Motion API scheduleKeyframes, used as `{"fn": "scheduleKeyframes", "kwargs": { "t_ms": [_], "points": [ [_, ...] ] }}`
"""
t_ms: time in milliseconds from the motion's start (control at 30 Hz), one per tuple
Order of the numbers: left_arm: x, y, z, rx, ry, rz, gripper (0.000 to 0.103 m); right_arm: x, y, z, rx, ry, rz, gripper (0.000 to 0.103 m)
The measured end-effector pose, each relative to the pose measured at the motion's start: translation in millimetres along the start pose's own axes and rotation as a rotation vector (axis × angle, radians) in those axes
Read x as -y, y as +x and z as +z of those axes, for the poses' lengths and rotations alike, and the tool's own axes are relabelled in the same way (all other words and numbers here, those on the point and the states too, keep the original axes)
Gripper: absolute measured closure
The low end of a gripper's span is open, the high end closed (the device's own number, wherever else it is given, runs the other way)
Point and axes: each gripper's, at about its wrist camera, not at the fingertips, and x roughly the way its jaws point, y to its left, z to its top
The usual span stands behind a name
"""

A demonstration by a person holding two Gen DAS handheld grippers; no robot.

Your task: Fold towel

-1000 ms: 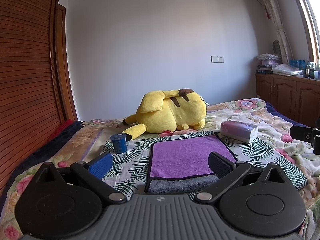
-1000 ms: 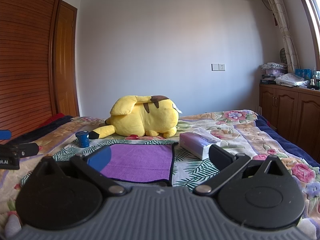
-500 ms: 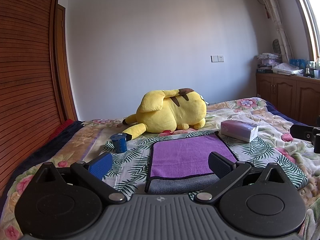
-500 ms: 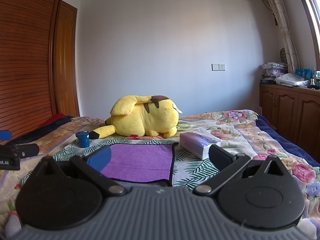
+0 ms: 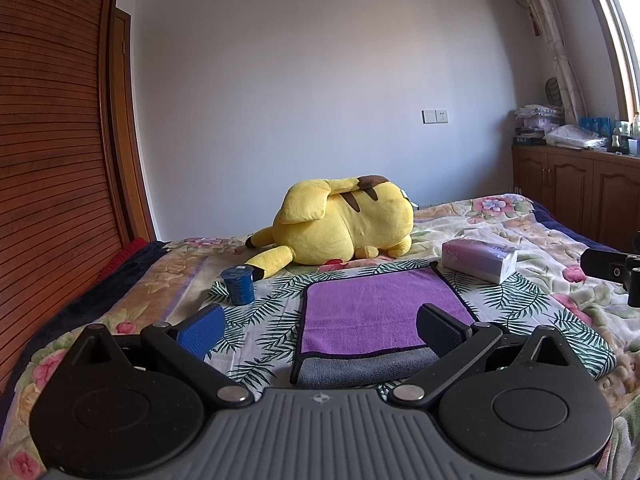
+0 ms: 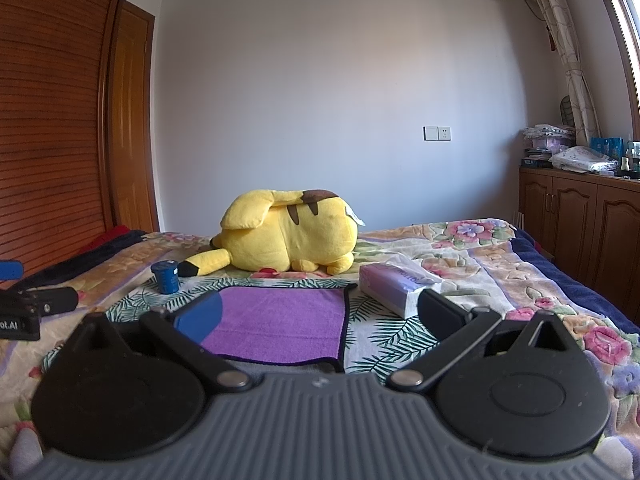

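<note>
A purple towel [image 5: 372, 312] with a dark border lies folded flat on the leaf-patterned bedspread, its grey underside showing along the near edge [image 5: 360, 368]. It also shows in the right wrist view [image 6: 280, 320]. My left gripper [image 5: 318, 330] is open and empty, held just short of the towel's near edge. My right gripper [image 6: 316, 316] is open and empty, above the towel's near right corner. The left gripper shows at the left edge of the right wrist view [image 6: 24, 312]; the right gripper shows at the right edge of the left wrist view [image 5: 616, 268].
A yellow plush toy [image 5: 340, 224] lies behind the towel. A blue cup [image 5: 238, 284] stands to the towel's left. A tissue pack [image 5: 478, 256] lies at its far right. Wooden wardrobe [image 5: 52, 160] on the left, cabinets [image 5: 576, 196] on the right.
</note>
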Motion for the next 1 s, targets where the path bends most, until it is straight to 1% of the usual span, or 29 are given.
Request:
{"fn": "scheduleKeyframes", "kwargs": {
  "t_ms": [33,67,133,433,500,600,1000],
  "points": [
    [0,0,0,-0.001,0.000,0.000,0.000,0,0,0,0.000,0.000,0.000,0.000],
    [2,1,-8,-0.001,0.001,0.000,0.000,0,0,0,0.000,-0.001,0.000,0.000],
    [3,4,-13,-0.002,0.001,0.001,0.000,0,0,0,0.000,0.000,0.000,0.000],
    [-2,3,-17,-0.013,0.005,-0.002,0.000,-1,1,1,-0.003,-0.002,0.001,0.000],
    [0,5,-15,-0.028,0.009,-0.002,0.000,5,3,-3,-0.010,-0.004,0.001,0.000],
    [1,5,-10,-0.045,0.016,-0.005,0.000,-1,7,-2,-0.021,-0.008,0.000,0.000],
    [6,20,-11,-0.118,0.037,-0.015,0.000,-9,17,-1,-0.068,-0.023,0.012,0.000]
  ]
}}
